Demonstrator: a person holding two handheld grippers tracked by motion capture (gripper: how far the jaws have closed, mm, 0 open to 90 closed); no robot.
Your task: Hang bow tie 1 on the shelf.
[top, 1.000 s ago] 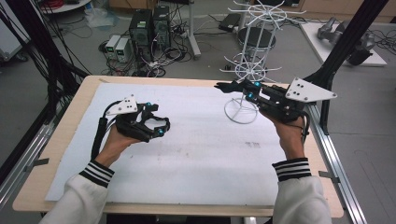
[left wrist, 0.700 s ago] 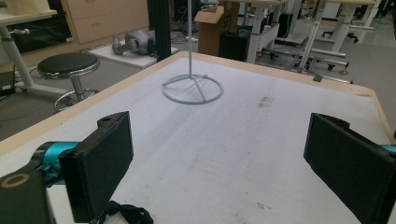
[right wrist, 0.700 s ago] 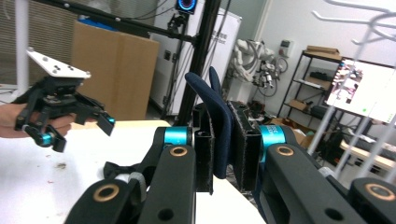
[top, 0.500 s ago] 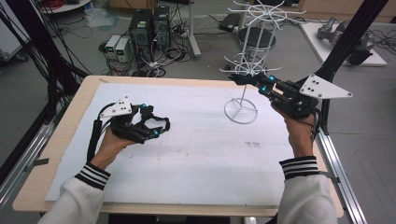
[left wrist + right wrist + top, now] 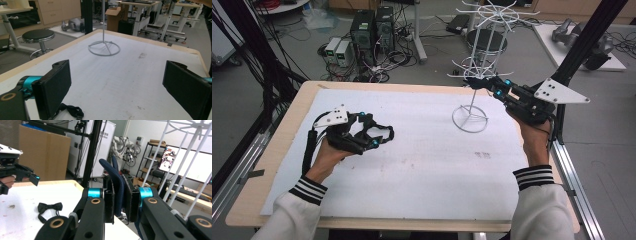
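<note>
A dark navy piece of fabric (image 5: pixel 111 168) is pinched between the pads of my right gripper (image 5: pixel 119 188), which is shut on it. In the high view my right gripper (image 5: pixel 475 83) is held up against the lower arms of a white wire rack (image 5: pixel 470 119) at the table's back right. My left gripper (image 5: pixel 378 131) rests low on the white table cover, at the left. Its jaws stand wide open in the left gripper view (image 5: pixel 115 85). A black bow tie (image 5: pixel 50 207) with a strap (image 5: pixel 72 110) lies on the cover right by those jaws.
The rack's ring base (image 5: pixel 104 48) stands on the cover, with a small dark stain (image 5: pixel 482 155) in front of it. The wooden table edge (image 5: pixel 307 95) frames the cover. Black frame posts (image 5: pixel 584 45) rise at the right. Computers and cables sit on the floor behind.
My right gripper has moved right and slightly back with the navy fabric, closer to the rack's arms. The left hand has stayed about where it was.
</note>
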